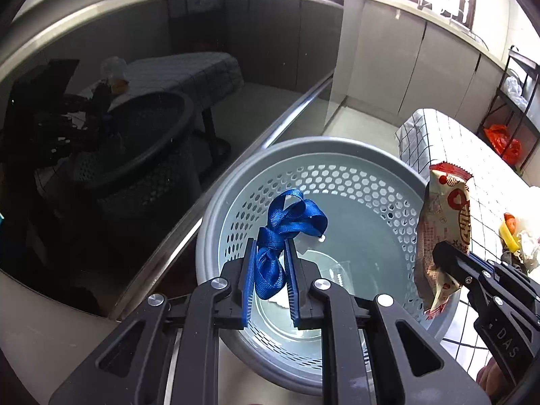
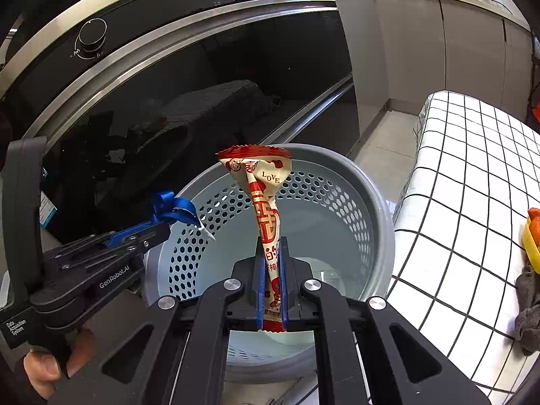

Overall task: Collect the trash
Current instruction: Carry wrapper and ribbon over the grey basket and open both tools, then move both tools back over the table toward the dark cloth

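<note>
- Left gripper (image 1: 270, 263) is clamped on a knotted blue strap (image 1: 287, 222), held above the open mouth of the grey perforated bin (image 1: 236, 175).
- Right gripper (image 2: 271, 280) is pinched tight on a red-and-cream snack wrapper (image 2: 265, 195); the wrapper stands upright between the jaws, also over the bin.
- Both pieces of trash are in the air, not touching the bin or each other. The strap is toward the bin's left side, the wrapper nearer the middle to right.
- Bin sits on the floor between the dark glass oven door (image 2: 202, 84) and the table with the checked cloth (image 2: 472, 185).
- Step looks like the drop: pick-up is done, release is not.
- Next move calls for opening each pair of jaws while centred over the mouth. The strap is limp and could snag on a pad, so a small shake may be needed.
- More clutter shows at the table's edge, a yellow-orange object (image 2: 533, 233) and a grey rag (image 2: 528, 310); probably further trash to fetch.
</note>
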Available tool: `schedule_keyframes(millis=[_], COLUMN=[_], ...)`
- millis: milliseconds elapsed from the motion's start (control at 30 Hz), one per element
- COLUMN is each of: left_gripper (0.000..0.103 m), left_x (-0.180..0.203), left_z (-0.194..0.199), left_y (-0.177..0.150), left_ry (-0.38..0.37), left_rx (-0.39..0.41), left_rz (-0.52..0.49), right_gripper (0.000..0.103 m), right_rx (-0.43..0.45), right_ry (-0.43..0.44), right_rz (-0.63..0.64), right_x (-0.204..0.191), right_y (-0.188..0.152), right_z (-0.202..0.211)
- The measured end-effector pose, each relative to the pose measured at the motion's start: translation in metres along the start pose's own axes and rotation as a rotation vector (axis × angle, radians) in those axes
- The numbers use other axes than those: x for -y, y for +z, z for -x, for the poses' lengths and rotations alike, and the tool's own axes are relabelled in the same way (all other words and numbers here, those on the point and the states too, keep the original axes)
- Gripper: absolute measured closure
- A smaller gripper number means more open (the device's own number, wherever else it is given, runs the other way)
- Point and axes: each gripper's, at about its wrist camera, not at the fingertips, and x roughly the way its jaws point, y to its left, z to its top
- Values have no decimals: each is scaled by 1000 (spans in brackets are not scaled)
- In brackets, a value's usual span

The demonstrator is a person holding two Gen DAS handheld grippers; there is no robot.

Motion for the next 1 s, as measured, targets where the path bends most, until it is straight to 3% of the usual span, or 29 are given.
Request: schedule_keyframes(millis=[233, 300, 367, 433, 500, 600, 1000], left_gripper=[85, 80, 77, 69, 47, 45, 41], left_x=[4, 3, 3, 1, 0, -1, -1], left_z=[0, -1, -2, -2, 0, 3, 3], left_y=[-2, -3, -2, -1, -1, -1, 0], left_ry=[-6, -5, -4, -5, -2, 0, 1], left_rx=[-2, -3, -5, -8, -2, 13, 10], left_rz=[-2, 0, 1, 6, 14, 19, 22], right_gripper=[96, 95, 85, 62, 59, 49, 48], right_rx=[-11, -11, -10, -2, 10, 9, 10], right_ry=[-7, -13, -19, -22, -25, -25, -33], right_rz=[2, -1, -11, -26, -34, -38, -40], right_x=[-1, 0, 2, 5, 7, 9, 14], right_y=[0, -2, -3, -3, -5, -7, -10], right_z=[-3, 1, 2, 4, 7, 10, 16])
